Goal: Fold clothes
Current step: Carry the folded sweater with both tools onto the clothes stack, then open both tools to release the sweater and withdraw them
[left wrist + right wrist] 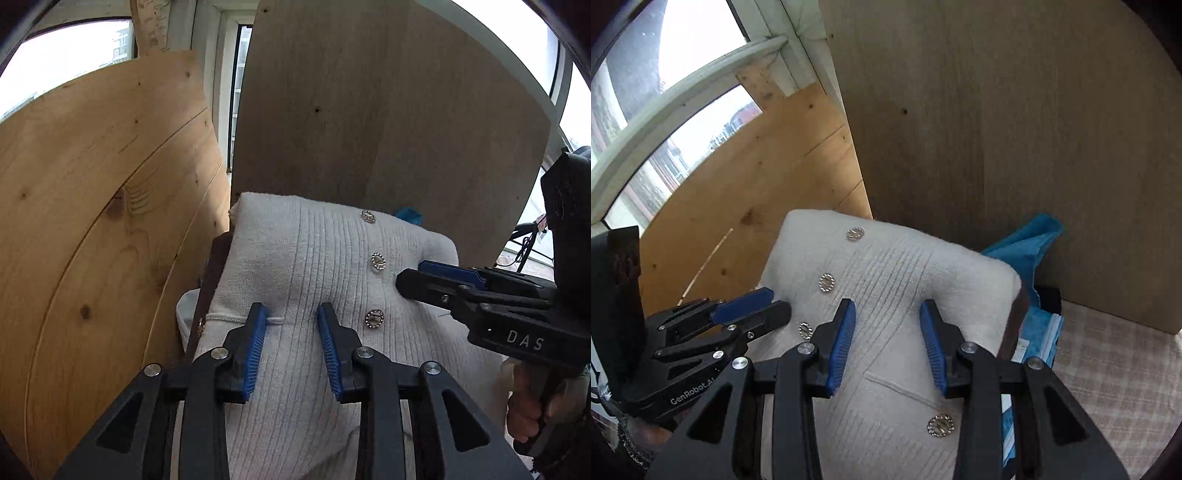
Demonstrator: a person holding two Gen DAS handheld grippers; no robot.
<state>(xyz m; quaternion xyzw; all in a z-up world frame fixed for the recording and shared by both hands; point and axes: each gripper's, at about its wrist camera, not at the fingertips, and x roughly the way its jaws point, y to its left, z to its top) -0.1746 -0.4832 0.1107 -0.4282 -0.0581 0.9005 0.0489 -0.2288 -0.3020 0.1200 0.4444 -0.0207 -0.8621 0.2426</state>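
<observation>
A folded white ribbed knit cardigan point(295, 266) with sparkly round buttons point(378, 261) lies on top of a stack; it also shows in the right wrist view point(897, 280). My left gripper point(291, 314) is open, its blue pads just above the cardigan's near part, nothing between them. My right gripper point(888, 314) is open over the cardigan's middle, empty. In the left wrist view the right gripper point(413, 275) comes in from the right near the buttons. In the right wrist view the left gripper point(772, 301) sits at the cardigan's left edge.
A blue cloth point(1030, 251) lies under and behind the cardigan. A light pine board point(92, 221) stands at left and a grey-brown panel point(388, 110) stands behind. A checked cloth surface point(1115, 362) is at right. Windows point(683, 48) are behind.
</observation>
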